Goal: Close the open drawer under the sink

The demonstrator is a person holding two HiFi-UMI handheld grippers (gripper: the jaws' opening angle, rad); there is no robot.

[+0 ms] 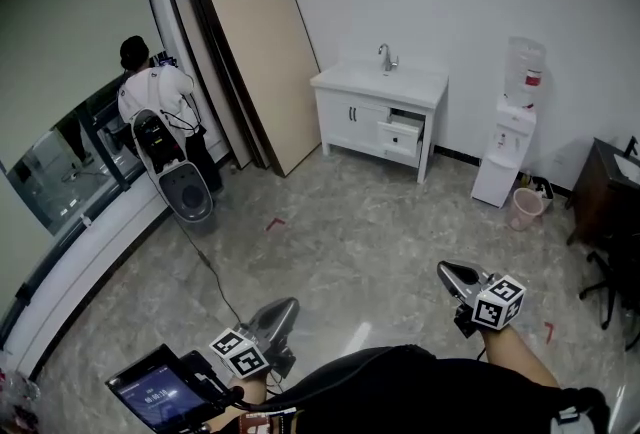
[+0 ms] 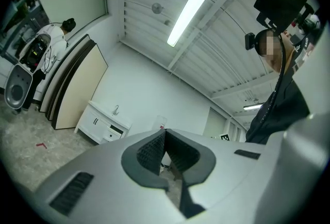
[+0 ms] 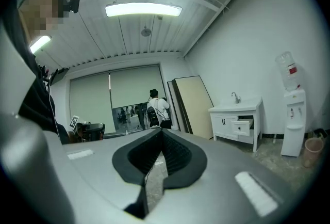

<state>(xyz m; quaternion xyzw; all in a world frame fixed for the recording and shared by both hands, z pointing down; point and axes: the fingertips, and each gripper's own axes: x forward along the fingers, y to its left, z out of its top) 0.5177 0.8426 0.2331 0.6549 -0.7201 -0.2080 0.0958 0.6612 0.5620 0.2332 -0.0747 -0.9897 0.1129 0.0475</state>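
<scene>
A white sink cabinet stands against the far wall, across the room from me. Its drawer on the right side is pulled out. My left gripper and right gripper are low in the head view, both far from the cabinet and pointing roughly toward it. Both are shut with nothing between the jaws. In the left gripper view the cabinet and its open drawer sit left of the shut left gripper. The right gripper view has the drawer to the right of the shut right gripper.
A water dispenser and a pink bin stand right of the cabinet. Large boards lean on the wall to its left. A person stands by the window. A dark desk is at the right edge. Marbled floor lies between.
</scene>
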